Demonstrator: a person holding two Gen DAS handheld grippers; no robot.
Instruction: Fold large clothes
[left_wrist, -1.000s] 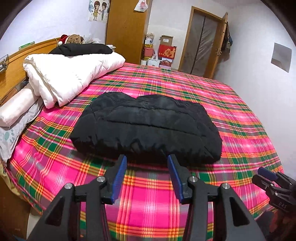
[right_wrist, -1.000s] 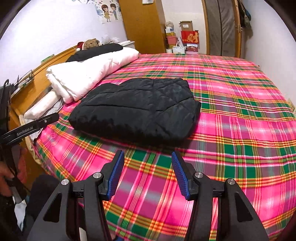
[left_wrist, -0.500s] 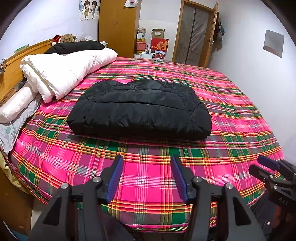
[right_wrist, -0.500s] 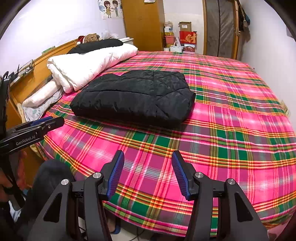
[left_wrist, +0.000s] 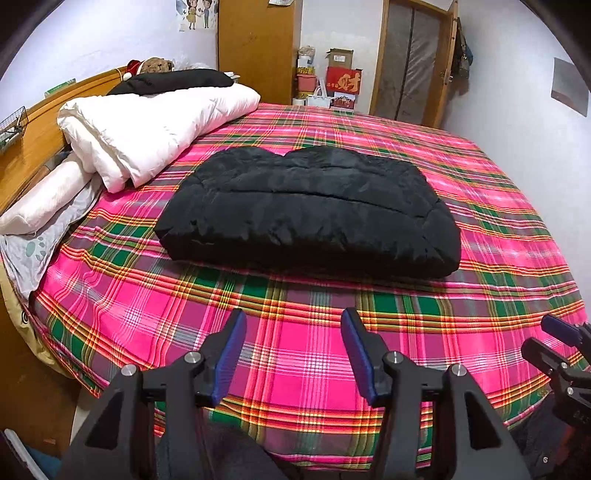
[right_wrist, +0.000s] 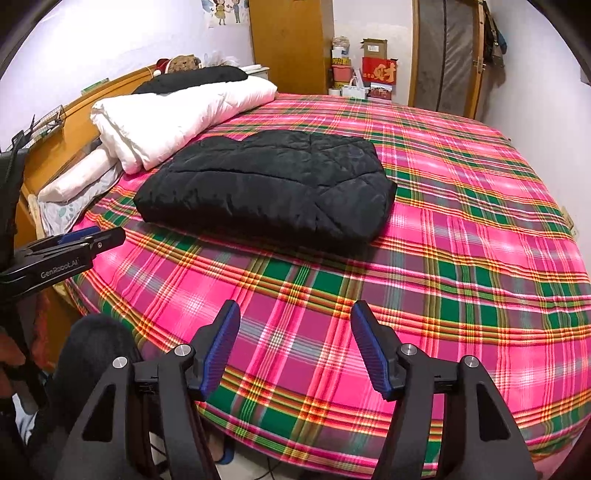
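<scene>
Far left along the wooden headboard (left_wrist: 22, 147), pale pillows (left_wrist: 40, 206) and a rolled white duvet (left_wrist: 147, 125) were stacked, likely pushed aside to free the bed for folding; a black item (left_wrist: 173, 79) lay on top of the duvet. Mid-bed, the black puffy jacket (left_wrist: 314, 210) sat as a compact folded bundle on the plaid bedspread (left_wrist: 295, 332), flat and squared, so the fold looked finished or nearly so. Left gripper (left_wrist: 293, 332) hung over the near edge of the bedspread, well apart from the jacket, jaws apart with nothing between them. Right gripper (right_wrist: 295, 325) was likewise low over the near edge, clear of the jacket (right_wrist: 266, 181); its jaws were opening, only bedspread (right_wrist: 443, 258) visible between them. Neither tool touched fabric, which fits a release and pull-away after the last fold. Far right, a door (left_wrist: 413, 59) and boxes (left_wrist: 341, 79) stood by the wall, unrelated to the task.
</scene>
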